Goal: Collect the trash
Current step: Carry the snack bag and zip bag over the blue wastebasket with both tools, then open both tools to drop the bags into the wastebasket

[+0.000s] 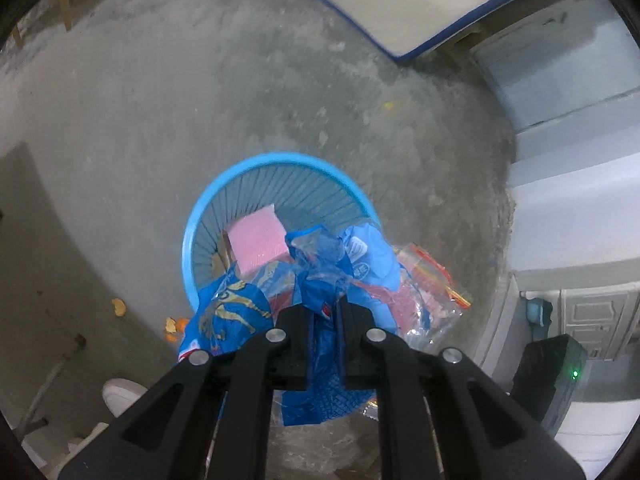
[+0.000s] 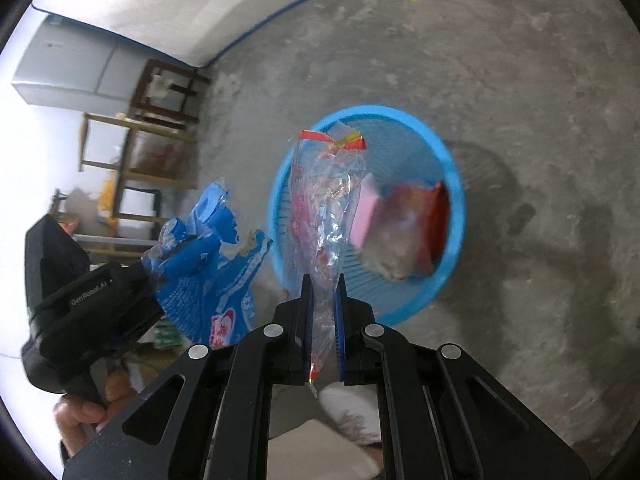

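A round blue slatted basket (image 1: 192, 240) stands on the concrete floor, also in the right wrist view (image 2: 456, 184). It holds a pink block (image 1: 258, 242) and a blurred red packet (image 2: 420, 224). My left gripper (image 1: 325, 312) is shut on a crumpled blue plastic wrapper (image 1: 320, 272) above the basket's near rim; that wrapper also shows at the left of the right wrist view (image 2: 208, 264). My right gripper (image 2: 323, 292) is shut on a clear plastic bag with red and yellow print (image 2: 328, 184), held up over the basket. That clear bag lies beside the blue wrapper (image 1: 428, 288).
Orange peel scraps (image 1: 176, 326) lie on the floor left of the basket. A mattress with blue edging (image 1: 420, 0) leans at the back. Wooden shelves (image 2: 140, 152) and a grey fridge (image 2: 68, 68) stand by the wall. A white shoe (image 1: 120, 394) is below.
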